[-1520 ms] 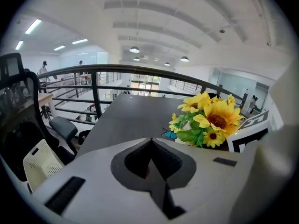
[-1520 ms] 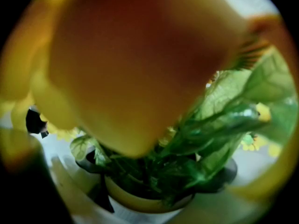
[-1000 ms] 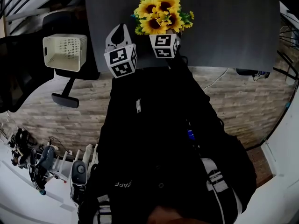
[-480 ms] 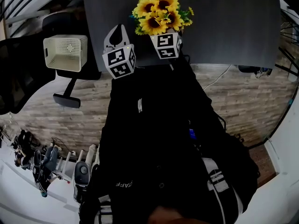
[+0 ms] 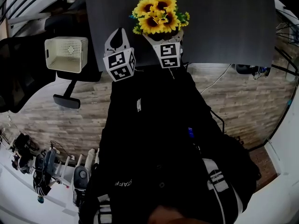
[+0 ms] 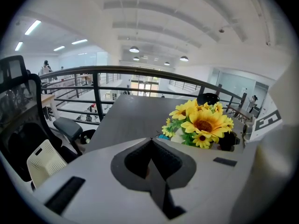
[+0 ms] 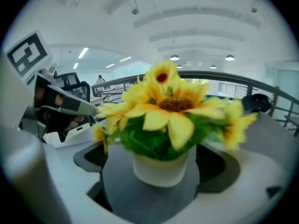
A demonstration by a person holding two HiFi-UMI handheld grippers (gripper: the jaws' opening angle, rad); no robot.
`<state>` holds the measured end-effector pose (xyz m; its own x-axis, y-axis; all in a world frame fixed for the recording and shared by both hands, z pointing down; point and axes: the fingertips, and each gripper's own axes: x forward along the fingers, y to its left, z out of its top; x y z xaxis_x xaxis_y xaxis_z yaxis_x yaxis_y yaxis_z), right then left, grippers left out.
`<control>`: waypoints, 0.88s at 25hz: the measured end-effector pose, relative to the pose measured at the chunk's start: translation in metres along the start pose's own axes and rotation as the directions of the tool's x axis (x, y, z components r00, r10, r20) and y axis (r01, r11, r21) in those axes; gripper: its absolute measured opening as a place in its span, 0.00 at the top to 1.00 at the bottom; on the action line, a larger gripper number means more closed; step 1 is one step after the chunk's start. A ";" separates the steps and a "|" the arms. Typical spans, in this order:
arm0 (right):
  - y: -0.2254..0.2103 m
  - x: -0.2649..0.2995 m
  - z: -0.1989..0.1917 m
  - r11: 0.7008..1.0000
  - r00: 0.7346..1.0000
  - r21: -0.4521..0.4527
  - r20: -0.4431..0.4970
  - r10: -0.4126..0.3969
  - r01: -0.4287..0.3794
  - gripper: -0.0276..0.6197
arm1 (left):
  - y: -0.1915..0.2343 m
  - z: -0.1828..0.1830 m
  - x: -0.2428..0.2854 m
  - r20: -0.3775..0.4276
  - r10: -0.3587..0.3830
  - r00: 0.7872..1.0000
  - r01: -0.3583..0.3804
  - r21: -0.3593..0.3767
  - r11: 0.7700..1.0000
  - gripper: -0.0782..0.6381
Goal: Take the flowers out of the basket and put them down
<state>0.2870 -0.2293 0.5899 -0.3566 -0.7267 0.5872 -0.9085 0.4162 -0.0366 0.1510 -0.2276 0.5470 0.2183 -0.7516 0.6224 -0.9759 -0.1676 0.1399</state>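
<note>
A white pot (image 7: pixel 161 169) is filled with yellow sunflowers (image 5: pixel 159 14). It is set on the dark grey table (image 5: pixel 224 27), at the top middle of the head view. A white basket (image 5: pixel 48 55) is seen at the upper left of that view, on a black chair (image 5: pixel 23 78). Only its own dotted bottom can be seen inside it. The basket is well apart from the flowers.

The right gripper (image 7: pixel 158 171) is pointed slanting down at the pot. Its jaws have just been opening and are spread wide. The pot stands between them, but it is not squeezed by them.

The left gripper (image 6: pixel 152 146) is held just to the left of the flowers in the head view, and is also slanted down. Its jaws are closed tight together, and no thing is gripped.
</note>
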 end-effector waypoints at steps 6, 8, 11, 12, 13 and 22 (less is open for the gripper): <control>-0.007 -0.047 0.000 0.998 0.999 0.050 -0.001 -0.034 0.034 0.07 | -0.016 0.012 -0.022 0.020 -0.059 0.998 0.059 0.042 0.997 0.89; -0.008 -0.070 0.005 0.999 0.999 0.041 0.005 -0.035 0.034 0.07 | -0.022 0.016 -0.036 0.023 -0.078 0.997 0.077 0.049 0.996 0.89; -0.013 -0.099 0.018 0.998 0.999 0.045 0.021 -0.041 0.040 0.07 | -0.031 0.029 -0.057 0.042 -0.098 0.994 0.096 0.047 0.994 0.89; -0.015 -0.107 0.024 0.998 0.998 0.046 0.033 -0.047 0.045 0.07 | -0.034 0.034 -0.062 0.052 -0.105 0.993 0.103 0.047 0.994 0.89; -0.017 -0.115 0.032 0.998 0.997 0.044 0.047 -0.053 0.051 0.08 | -0.039 0.040 -0.067 0.062 -0.113 0.992 0.110 0.047 0.993 0.89; -0.028 -0.174 0.128 0.993 0.977 0.031 0.178 -0.113 0.110 0.12 | -0.089 0.116 -0.110 0.184 -0.207 0.961 0.188 0.117 0.975 0.89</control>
<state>0.3469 -0.1845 0.3853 -0.2844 -0.8550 0.4338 -0.9484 0.3170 0.0029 0.2141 -0.2044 0.3768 0.4117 -0.8051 0.4270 -0.9108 -0.3793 0.1630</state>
